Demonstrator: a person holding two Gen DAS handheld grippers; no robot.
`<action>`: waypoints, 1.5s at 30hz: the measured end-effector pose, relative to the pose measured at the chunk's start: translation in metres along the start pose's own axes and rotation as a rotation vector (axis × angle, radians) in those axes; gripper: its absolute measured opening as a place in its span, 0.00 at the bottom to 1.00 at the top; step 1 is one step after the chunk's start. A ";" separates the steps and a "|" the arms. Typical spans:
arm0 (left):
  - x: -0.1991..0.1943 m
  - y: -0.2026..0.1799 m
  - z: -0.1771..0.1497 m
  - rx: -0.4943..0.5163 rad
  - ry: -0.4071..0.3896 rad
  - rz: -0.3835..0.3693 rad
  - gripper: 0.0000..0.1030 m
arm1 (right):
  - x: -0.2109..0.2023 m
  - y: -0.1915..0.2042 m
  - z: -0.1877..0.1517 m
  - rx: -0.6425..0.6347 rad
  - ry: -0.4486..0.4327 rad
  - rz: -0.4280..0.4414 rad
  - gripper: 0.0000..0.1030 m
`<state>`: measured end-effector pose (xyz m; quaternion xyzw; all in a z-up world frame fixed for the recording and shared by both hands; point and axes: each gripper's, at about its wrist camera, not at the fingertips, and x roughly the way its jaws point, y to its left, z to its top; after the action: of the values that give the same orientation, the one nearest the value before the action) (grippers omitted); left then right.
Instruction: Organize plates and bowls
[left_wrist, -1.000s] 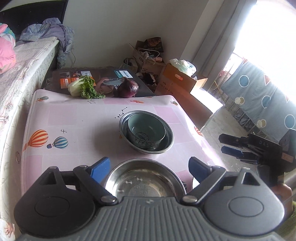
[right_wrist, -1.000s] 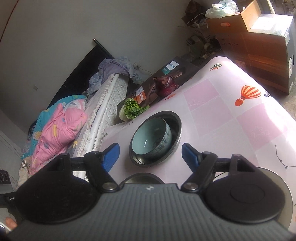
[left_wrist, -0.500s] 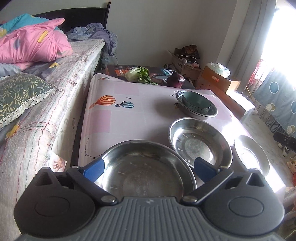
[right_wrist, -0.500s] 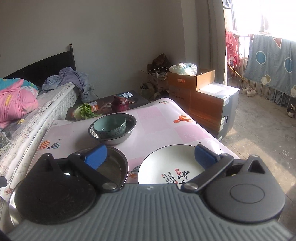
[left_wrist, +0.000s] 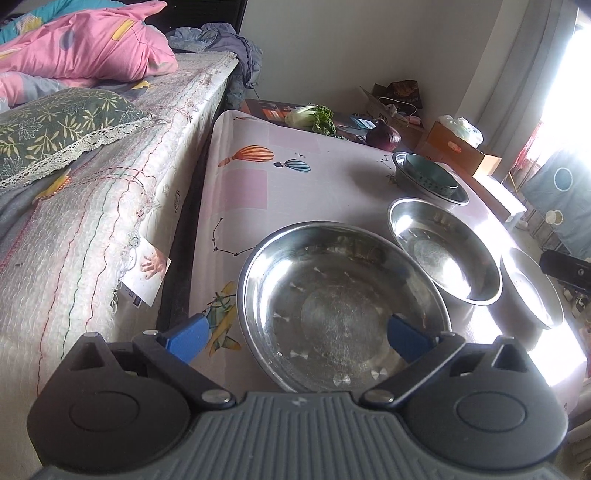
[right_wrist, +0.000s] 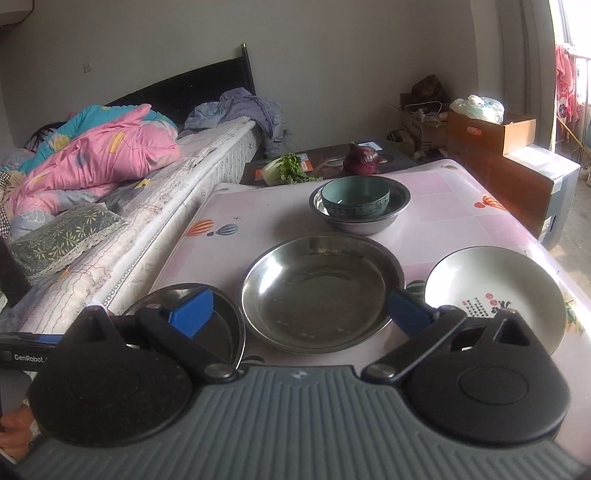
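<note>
The left gripper (left_wrist: 297, 334) hung over the near left part of the tabletop (left_wrist: 243, 192), jaws spread wide around nothing, its right fingertip above the big steel basin (left_wrist: 343, 306). The right gripper (right_wrist: 301, 310) was splayed just as wide and empty above the near edge, framing the middle steel bowl (right_wrist: 321, 291). Toward the near right corner lay the white plate (right_wrist: 495, 284) with printed characters, washed out by window glare in the left view. Further back, near the far edge, the teal bowl (right_wrist: 355, 200) sat nested inside a smaller steel bowl (right_wrist: 360, 218). Beyond the tabletop's far edge lay a leafy cabbage (right_wrist: 286, 170) and what looked like a red onion (right_wrist: 361, 159).
</note>
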<state>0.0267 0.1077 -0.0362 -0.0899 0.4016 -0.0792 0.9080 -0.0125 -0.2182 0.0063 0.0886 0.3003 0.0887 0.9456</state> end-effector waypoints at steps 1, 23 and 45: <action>0.001 0.001 -0.003 0.003 0.004 0.010 1.00 | 0.007 0.005 -0.004 0.021 0.023 0.035 0.99; 0.029 0.001 -0.008 0.038 0.039 0.051 0.48 | 0.109 0.038 -0.040 0.130 0.230 0.162 0.48; 0.000 -0.018 -0.040 0.087 0.133 -0.064 0.43 | 0.075 0.008 -0.058 0.143 0.289 0.166 0.35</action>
<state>-0.0048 0.0865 -0.0587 -0.0576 0.4542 -0.1313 0.8793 0.0135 -0.1872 -0.0797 0.1667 0.4301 0.1568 0.8733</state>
